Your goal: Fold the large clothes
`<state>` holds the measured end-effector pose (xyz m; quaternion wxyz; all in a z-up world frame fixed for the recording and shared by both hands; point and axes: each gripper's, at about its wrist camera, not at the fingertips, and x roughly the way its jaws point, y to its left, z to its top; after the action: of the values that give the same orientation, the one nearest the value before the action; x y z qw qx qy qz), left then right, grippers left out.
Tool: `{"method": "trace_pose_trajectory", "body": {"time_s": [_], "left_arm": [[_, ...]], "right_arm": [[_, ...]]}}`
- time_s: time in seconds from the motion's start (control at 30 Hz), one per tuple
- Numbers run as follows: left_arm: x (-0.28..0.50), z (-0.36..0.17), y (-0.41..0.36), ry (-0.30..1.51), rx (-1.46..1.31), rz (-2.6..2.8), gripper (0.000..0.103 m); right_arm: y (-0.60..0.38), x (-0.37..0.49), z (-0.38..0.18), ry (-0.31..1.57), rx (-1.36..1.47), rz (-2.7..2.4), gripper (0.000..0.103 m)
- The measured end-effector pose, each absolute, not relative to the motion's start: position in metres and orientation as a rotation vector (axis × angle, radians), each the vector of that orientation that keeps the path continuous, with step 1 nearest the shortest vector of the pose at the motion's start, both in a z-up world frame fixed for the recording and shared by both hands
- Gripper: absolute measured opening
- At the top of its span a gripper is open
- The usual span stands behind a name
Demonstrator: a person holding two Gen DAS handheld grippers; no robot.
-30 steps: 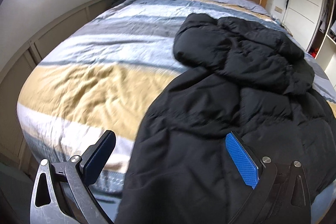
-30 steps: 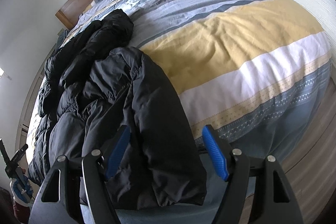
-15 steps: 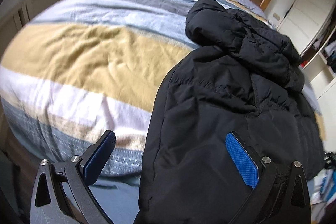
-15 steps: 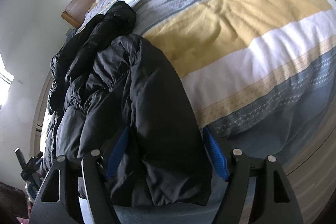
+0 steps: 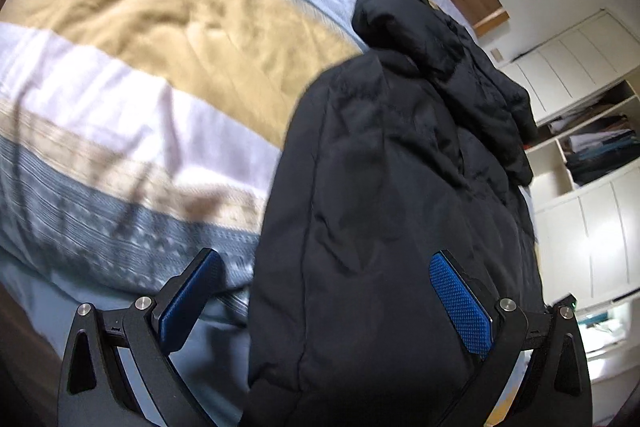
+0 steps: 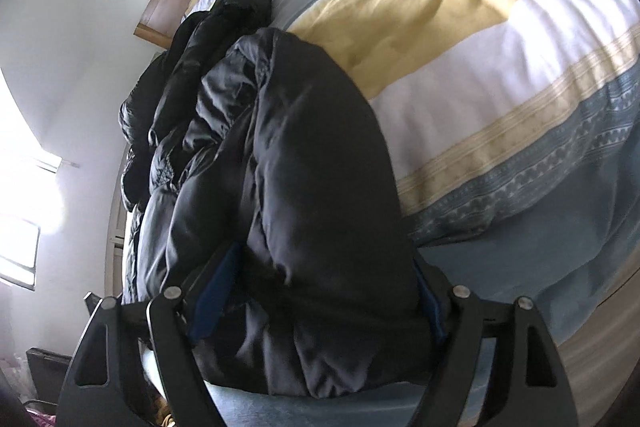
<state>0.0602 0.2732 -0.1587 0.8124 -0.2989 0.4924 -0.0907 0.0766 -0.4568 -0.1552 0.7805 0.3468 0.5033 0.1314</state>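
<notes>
Right gripper (image 6: pixel 320 295), jaws spread wide, straddles the hem of the black puffer jacket (image 6: pixel 304 163); left gripper (image 5: pixel 324 301), equally wide, holds nothing. Jacket lies at the foot edge of the striped duvet (image 5: pixel 132 39).

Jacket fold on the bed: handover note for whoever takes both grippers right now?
Left gripper: open, hem edge of the jacket between its fingers, not clamped.
Right gripper: open wide around the other hem corner, blue pads beside the fabric; no firm pinch visible.
Jacket: bunched, lying along the striped duvet, hem hanging at the foot edge, hood end toward the headboard.
Done: both grippers lined up at the hem.
Left: close, spread flat, fold.
</notes>
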Motion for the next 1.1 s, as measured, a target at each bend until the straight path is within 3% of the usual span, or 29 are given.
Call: {"method": "trace_pose_trajectory", "body": {"time_s": [0.4,0.47,0.53,0.63,0.67,0.77,0.8,0.93,1.1], "left_arm": [[0.050,-0.161,0.255,1.071,-0.698,-0.296,0.102],[0.048,-0.158,0.250,1.068,-0.711,-0.307,0.097],[0.050,-0.156,0.245,1.074,-0.709,-0.314,0.085],[0.049,-0.150,0.234,1.099,-0.704,-0.340,0.065],[0.051,-0.149,0.229,1.114,-0.701,-0.343,0.063],[0.057,-0.143,0.211,1.149,-0.649,-0.344,0.056],[0.059,-0.139,0.204,1.156,-0.629,-0.353,0.048],[0.068,-0.115,0.185,1.124,-0.601,-0.387,0.021],[0.084,-0.072,0.182,1.024,-0.642,-0.451,0.014]], "right_arm": [[-0.459,0.070,-0.158,1.074,0.822,0.380,0.078],[-0.461,0.067,-0.159,1.062,0.835,0.386,0.077],[-0.460,0.065,-0.159,1.057,0.832,0.398,0.075],[-0.457,0.062,-0.159,1.046,0.836,0.431,0.054],[-0.457,0.061,-0.159,1.041,0.838,0.441,0.045],[-0.451,0.058,-0.156,1.027,0.832,0.473,0.033],[-0.447,0.059,-0.152,1.021,0.822,0.486,0.029],[-0.432,0.063,-0.127,0.970,0.783,0.556,0.022],[-0.425,0.078,-0.079,0.849,0.748,0.608,0.019]]}}
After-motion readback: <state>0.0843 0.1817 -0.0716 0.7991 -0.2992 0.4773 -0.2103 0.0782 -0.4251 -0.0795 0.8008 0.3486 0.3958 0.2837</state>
